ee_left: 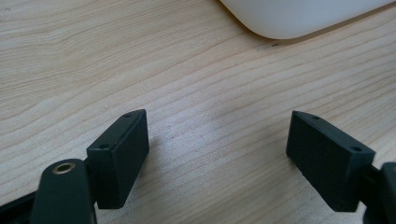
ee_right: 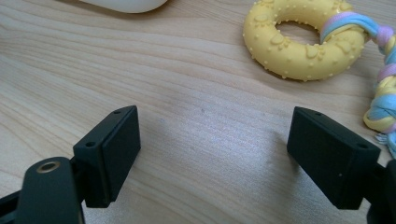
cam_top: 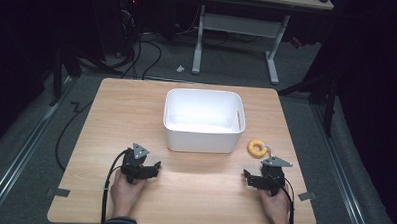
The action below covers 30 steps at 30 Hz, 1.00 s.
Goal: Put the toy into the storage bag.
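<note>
The yellow ring toy (ee_right: 299, 44) lies flat on the table (cam_top: 111, 119), hole up, just off the right front corner of the white bin (cam_top: 204, 120); in the right gripper view it sits at about 1 o'clock from my jaws, near but not touching them. A braided pastel rope (ee_right: 380, 100) is looped through the ring at its right side and trails down toward 3 o'clock, close by my right-hand jaw. Lying flat with its rim exposed, the ring offers a band that two jaws could straddle, which I judge is why my right gripper (ee_right: 212, 156) is aimed low along the wood with its jaws spread wide and nothing between them. From above, the ring is at about 11 o'clock from that right gripper (cam_top: 264, 178), apart from it. My left gripper (ee_left: 217, 156) is likewise spread, bare wood between the jaws, the bin's rounded corner at 1 o'clock; it rests on the table's near left (cam_top: 140, 166), well apart from the toy, presumably parked out of the way. The bin stands open, apparently empty, at table centre, a likely destination. Both hands sit low at the near edge.
</note>
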### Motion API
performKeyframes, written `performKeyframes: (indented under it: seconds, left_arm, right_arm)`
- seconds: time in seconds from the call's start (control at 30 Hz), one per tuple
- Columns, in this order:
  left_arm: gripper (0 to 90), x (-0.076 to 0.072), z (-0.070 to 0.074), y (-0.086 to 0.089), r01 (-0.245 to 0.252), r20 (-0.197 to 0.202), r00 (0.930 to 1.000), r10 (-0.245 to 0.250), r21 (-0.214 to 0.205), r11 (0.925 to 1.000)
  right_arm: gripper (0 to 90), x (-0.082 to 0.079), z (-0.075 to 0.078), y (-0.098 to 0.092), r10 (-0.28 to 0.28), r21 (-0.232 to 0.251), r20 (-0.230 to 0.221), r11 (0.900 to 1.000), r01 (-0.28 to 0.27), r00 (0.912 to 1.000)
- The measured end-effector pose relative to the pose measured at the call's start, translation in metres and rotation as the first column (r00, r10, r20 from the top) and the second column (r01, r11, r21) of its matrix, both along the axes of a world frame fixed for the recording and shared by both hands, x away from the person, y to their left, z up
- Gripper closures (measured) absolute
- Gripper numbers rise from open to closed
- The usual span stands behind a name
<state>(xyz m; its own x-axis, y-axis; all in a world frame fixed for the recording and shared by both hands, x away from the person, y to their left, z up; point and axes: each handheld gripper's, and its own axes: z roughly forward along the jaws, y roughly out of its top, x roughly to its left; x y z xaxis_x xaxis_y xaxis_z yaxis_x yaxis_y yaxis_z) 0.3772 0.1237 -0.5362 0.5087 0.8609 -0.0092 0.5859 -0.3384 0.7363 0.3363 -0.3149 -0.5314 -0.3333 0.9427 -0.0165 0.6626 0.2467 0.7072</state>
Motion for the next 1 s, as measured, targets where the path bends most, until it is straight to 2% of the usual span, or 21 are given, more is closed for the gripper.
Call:
performKeyframes:
  seconds: [0.57,0.77,0.9,1.0]
  left_arm:
    - [21.4,0.0003,0.0001,0.0003,-0.006,-0.001,1.0,0.006,0.0,1.0]
    - [21.6,0.0006,0.0002,0.001,-0.012,-0.003,0.9999,0.012,-0.002,0.9999]
    - [21.6,0.0007,0.0002,0.001,-0.014,-0.003,0.9999,0.014,-0.002,0.9999]
    - [21.6,0.0009,0.0002,0.0011,-0.017,-0.002,0.9998,0.017,-0.002,0.9998]
  right_arm:
    - [16.3,0.0002,-0.0001,0.0016,-0.008,-0.002,0.0,1.0,0.008,1.0]
    - [15.6,-0.0018,0.0008,0.0008,0.008,-0.001,-0.013,1.0,-0.008,0.9999]
    - [18.1,-0.0014,0.0023,0.0013,0.001,-0.002,-0.025,1.0,-0.001,0.9997]
    - [24.7,-0.0017,0.0036,-0.0016,-0.01,0.004,-0.021,0.9999,0.01,0.9997]
